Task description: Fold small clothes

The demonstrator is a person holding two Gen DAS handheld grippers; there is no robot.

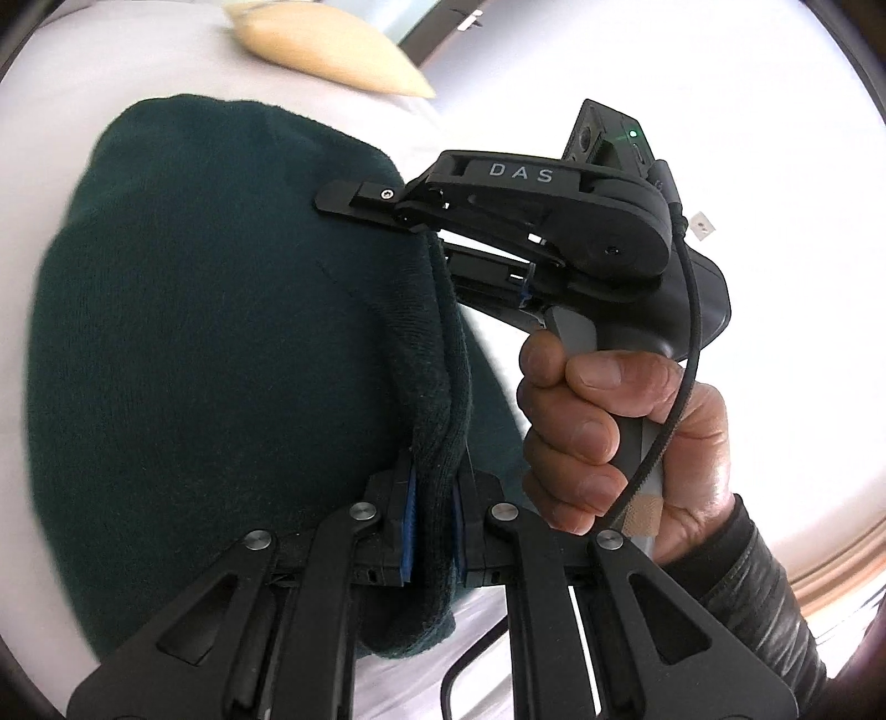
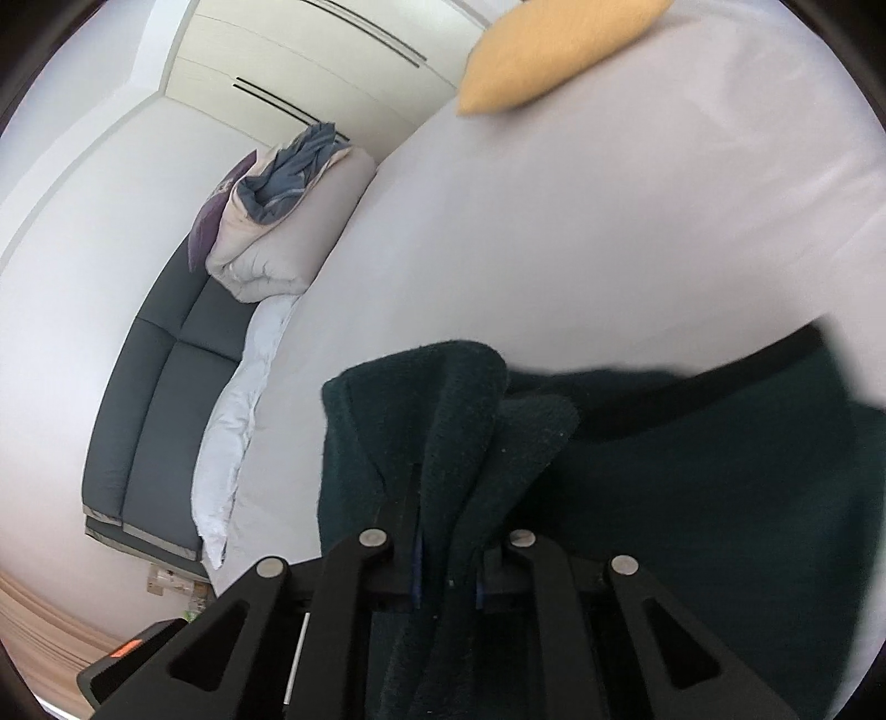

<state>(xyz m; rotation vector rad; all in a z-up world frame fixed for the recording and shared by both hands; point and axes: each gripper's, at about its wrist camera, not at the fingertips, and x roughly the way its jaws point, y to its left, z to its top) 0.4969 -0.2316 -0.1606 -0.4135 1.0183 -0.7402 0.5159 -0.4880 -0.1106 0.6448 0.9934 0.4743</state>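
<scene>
A dark green knit garment (image 1: pixel 221 332) hangs above a white bed (image 1: pixel 66 72), held by both grippers. My left gripper (image 1: pixel 434 498) is shut on its edge, with the cloth pinched between the blue pads. My right gripper (image 1: pixel 387 213) shows in the left wrist view, held in a hand, clamped on the same edge higher up. In the right wrist view the right gripper (image 2: pixel 448 554) is shut on a folded edge of the green garment (image 2: pixel 692 498), which spreads to the right over the white bed (image 2: pixel 609 249).
A yellow pillow (image 2: pixel 554 50) lies at the far end of the bed, also in the left wrist view (image 1: pixel 332 50). A grey sofa (image 2: pixel 160 399) with a bundled duvet (image 2: pixel 282 221) stands left of the bed. White cupboards (image 2: pixel 310 55) stand behind.
</scene>
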